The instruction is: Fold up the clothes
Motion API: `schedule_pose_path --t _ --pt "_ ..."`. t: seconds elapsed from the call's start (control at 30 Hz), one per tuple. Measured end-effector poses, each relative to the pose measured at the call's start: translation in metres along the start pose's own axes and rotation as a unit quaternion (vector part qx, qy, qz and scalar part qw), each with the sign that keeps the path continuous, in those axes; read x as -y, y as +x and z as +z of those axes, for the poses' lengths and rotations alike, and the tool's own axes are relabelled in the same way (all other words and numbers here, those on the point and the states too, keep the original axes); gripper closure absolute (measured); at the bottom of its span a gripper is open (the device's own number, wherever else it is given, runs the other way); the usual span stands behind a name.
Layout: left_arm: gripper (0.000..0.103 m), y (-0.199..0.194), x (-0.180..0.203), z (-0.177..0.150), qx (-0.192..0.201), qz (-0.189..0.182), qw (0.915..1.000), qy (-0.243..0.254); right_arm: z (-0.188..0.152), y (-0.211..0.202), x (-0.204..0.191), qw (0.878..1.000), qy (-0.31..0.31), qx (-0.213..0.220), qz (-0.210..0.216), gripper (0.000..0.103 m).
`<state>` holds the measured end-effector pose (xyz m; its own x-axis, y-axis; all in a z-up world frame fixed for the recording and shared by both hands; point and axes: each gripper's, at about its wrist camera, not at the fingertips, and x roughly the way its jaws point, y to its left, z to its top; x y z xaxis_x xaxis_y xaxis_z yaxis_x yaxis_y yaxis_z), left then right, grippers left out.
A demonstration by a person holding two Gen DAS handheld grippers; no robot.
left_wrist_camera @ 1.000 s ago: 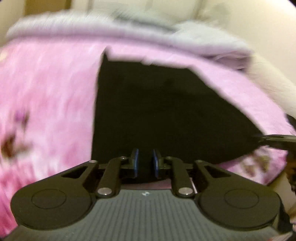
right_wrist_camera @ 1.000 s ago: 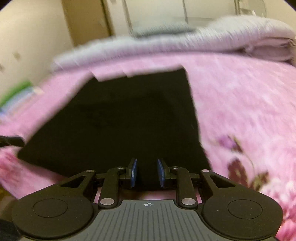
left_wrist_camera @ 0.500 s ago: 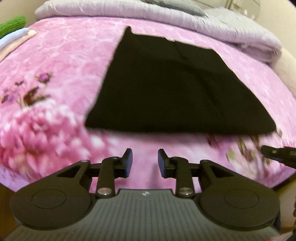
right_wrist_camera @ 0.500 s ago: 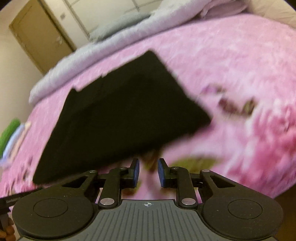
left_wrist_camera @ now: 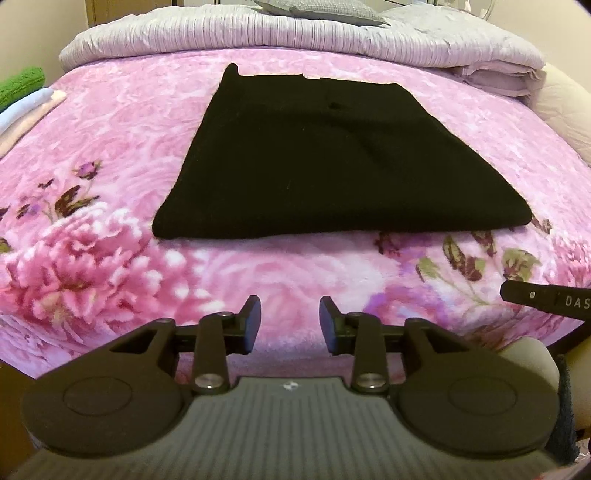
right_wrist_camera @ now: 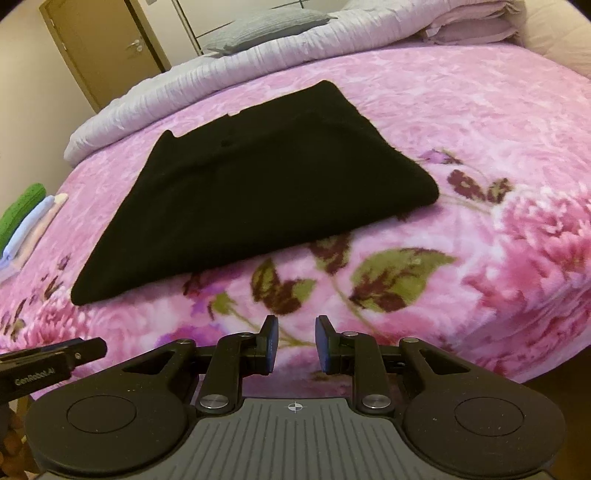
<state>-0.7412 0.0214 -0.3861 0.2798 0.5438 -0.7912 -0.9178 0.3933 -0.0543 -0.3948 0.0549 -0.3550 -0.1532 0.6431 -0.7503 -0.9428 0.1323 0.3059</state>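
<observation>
A black garment [left_wrist_camera: 332, 158] lies folded flat in a rough rectangle on the pink flowered blanket [left_wrist_camera: 110, 155]; in the right wrist view it [right_wrist_camera: 258, 192] runs at a slant. My left gripper [left_wrist_camera: 290, 308] hovers over the blanket short of the garment's near edge. Its jaws are opening and nothing is between them. My right gripper [right_wrist_camera: 295, 326] hangs over the leaf pattern near the garment's right corner, jaws a little apart and empty. Each view shows the tip of the other gripper's body at its edge.
A stack of folded clothes [left_wrist_camera: 22, 99], green on top of pale blue and cream, sits at the bed's left side. A grey-lilac quilt [left_wrist_camera: 295, 37] and a pillow [right_wrist_camera: 266, 26] lie across the head. A brown door [right_wrist_camera: 99, 44] stands behind. The bed's front edge drops off just below the grippers.
Both grippers have drawn back from the garment's near edge, where they stood a second ago, toward the front of the bed. The left jaws have widened. The garment lies still.
</observation>
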Motion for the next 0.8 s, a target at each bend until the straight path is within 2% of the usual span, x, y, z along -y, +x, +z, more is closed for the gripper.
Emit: schedule_pose_path --t 0.8 --pt "0.072 0.021 -0.005 -0.004 -0.005 -0.01 0.9998 -0.016 -0.001 0.013 -0.01 0.999 -0.028 -0.018 -0.006 0.079"
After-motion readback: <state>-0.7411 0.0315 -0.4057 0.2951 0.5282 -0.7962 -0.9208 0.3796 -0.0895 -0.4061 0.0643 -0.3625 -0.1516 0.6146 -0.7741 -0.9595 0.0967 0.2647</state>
